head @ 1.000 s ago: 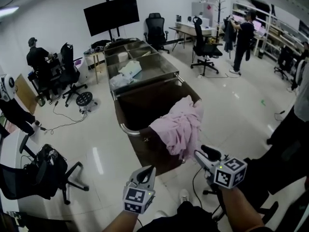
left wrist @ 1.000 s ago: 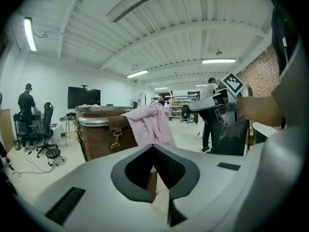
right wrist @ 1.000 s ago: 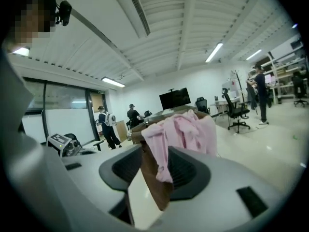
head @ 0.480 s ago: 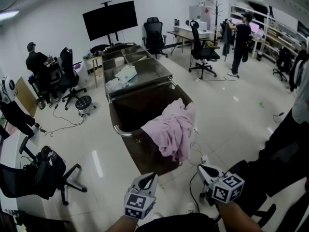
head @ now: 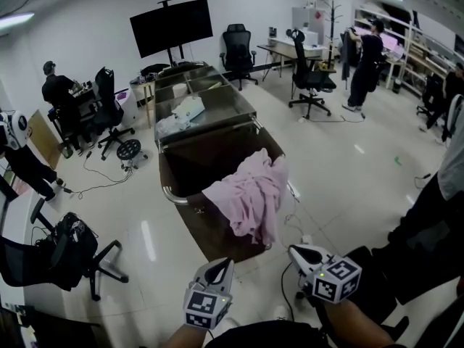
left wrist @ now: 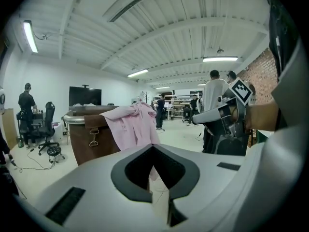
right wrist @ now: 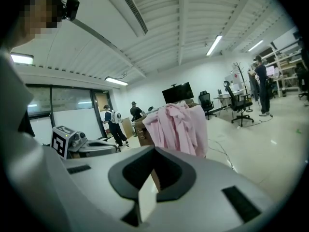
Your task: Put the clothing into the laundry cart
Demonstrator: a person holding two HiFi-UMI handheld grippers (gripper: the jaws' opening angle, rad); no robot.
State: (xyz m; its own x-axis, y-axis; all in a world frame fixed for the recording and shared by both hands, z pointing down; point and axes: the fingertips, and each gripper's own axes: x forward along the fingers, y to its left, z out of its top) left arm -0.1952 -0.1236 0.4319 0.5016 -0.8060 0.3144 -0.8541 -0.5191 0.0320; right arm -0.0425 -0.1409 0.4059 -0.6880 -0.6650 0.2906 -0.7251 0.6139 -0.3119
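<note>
Item: pink garment [head: 246, 198]. Draped over the near corner of the brown laundry cart [head: 190, 167], bunched on the rim, with a good part hanging down the outer wall. Not lying fully inside.

Left gripper [head: 219, 268]: closed, with nothing between the jaws. Held low and in front of the body, well apart from the garment and pointing toward the cart.

Right gripper [head: 298, 251]: closed tight and empty. Level with the left one, likewise clear of the cloth.

Progress, judged: largely done, since the garment is delivered to the cart and released. Probably left to do: pushing the hanging part over the rim so that the whole piece drops inside. No other loose clothing to be seen on the floor near the cart.

Surface: pale glossy floor [head: 348, 165], reflecting the ceiling lights. A thin cable [head: 293, 216] lying just beside the cart's near end.

Room: open office or workshop. Steel trough table [head: 217, 111] directly behind the cart, holding some white items. Large dark screen [head: 171, 26] on a stand beyond it. Several black office chairs, desks and shelving along the far wall. A few people standing or seated at the edges, none near the cart.
</note>
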